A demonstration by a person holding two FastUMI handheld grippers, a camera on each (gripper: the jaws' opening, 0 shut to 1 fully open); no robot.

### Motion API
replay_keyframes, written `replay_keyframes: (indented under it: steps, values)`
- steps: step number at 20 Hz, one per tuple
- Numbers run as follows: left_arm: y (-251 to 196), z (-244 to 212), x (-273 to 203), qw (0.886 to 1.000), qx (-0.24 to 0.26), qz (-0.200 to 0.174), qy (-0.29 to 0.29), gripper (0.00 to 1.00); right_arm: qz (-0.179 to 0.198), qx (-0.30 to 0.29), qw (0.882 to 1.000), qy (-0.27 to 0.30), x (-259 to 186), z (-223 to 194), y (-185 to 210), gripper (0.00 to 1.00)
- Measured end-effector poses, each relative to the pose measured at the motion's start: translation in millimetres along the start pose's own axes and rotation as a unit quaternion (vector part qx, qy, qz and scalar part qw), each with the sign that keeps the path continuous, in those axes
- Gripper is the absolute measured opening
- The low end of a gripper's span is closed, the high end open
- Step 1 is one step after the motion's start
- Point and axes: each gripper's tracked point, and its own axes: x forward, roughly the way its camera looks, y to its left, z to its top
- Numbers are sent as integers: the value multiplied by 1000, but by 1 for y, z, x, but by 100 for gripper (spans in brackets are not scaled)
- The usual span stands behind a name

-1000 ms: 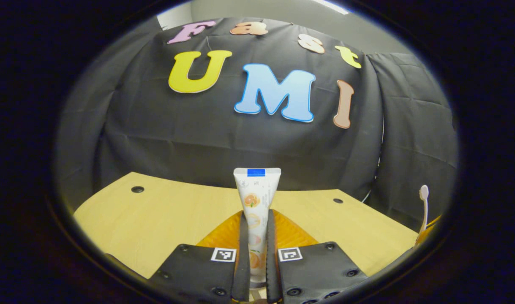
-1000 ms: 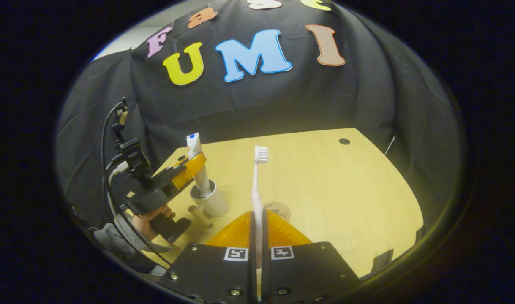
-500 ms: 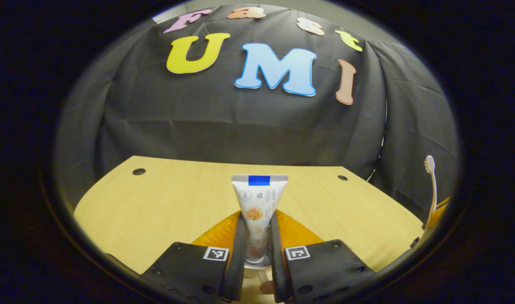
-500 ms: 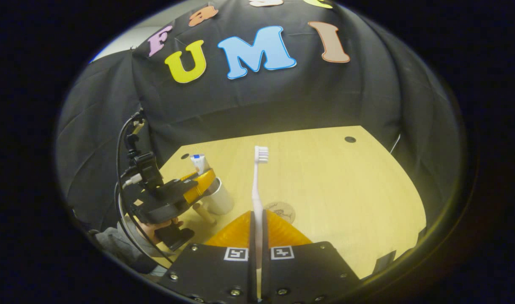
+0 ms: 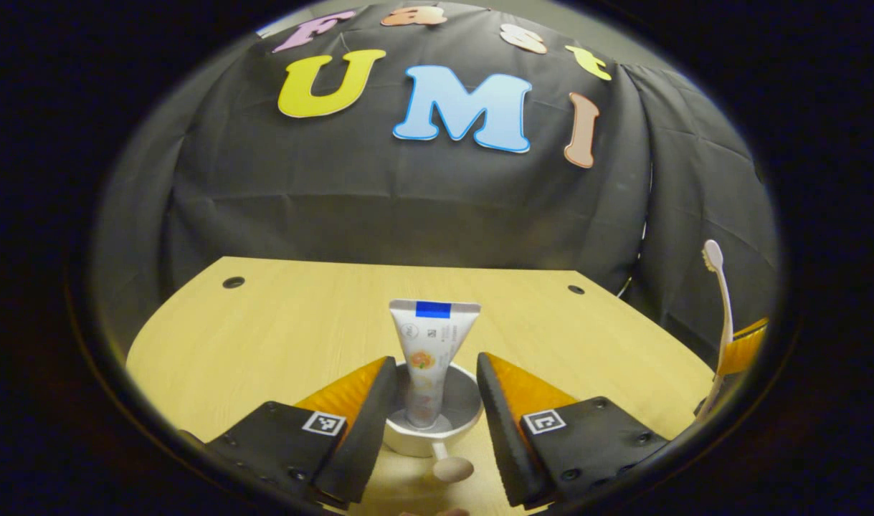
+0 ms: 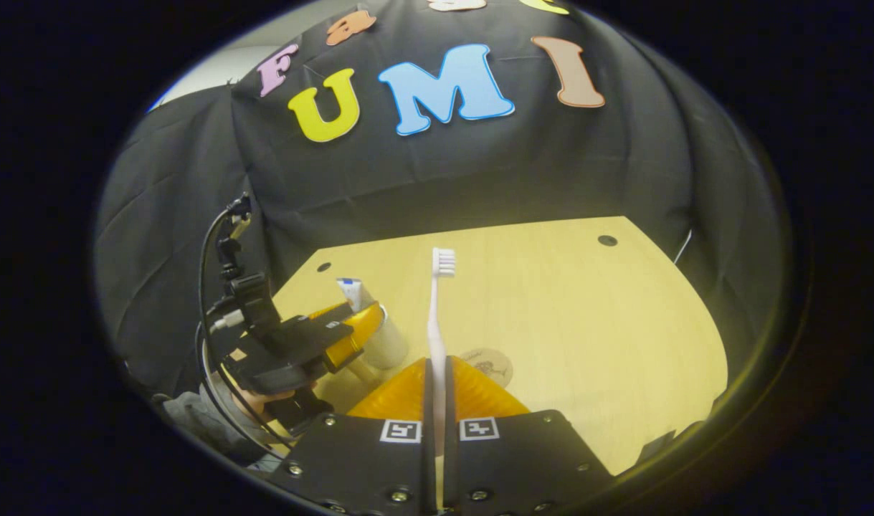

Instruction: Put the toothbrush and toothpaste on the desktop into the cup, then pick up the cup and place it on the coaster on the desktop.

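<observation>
Starting on the left side of the right gripper view: the left gripper sits over the cup, held by a hand that's mostly hidden behind the gripper body, with a bit of grey sleeve cut off at the edge. The cup is partly covered by that gripper, so just its right wall shows. One toothpaste tube pokes up out of it, blue-striped end on top.

In the left gripper view it's clearer: the jaws are spread wide, one on each side of the cup and not touching the toothpaste, which stands upright inside the cup. The cup has a stubby wooden-looking handle pointing toward the camera. Its lower part is cut off by the fingers.

Moving right, the right gripper has its jaws pressed together on the handle of one toothbrush, bristles up and held above the desk. The brush's bottom end is hidden between the jaws. Just right of it, one round coaster lies on the desk, its near edge hidden behind the jaws, its print too small to make out.

Far right in the left gripper view, the toothbrush shows again, with the right gripper cut off at the edge.

Count: one cup, one toothpaste, one toothbrush, one coaster, two grippers.
</observation>
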Motion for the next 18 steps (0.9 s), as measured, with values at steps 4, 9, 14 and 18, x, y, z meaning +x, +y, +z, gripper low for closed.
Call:
replay_keyframes:
  steps: [4, 9, 14, 18]
  values:
    - [0, -4, -20, 1000, -2, 3, 15, 83, 19, -16, 999, -32, 16, 25, 17, 5]
    - [5, -6, -50, 999, -8, 7, 39, 83, 61, -32, 994, -82, 42, 57, 52, 5]
    - [13, -21, -76, 997, -27, 9, 73, 83, 105, -41, 987, -118, 79, 80, 91, 5]
    - [21, -38, -88, 994, -48, 12, 97, 92, 123, -57, 982, -133, 107, 90, 115, 5]
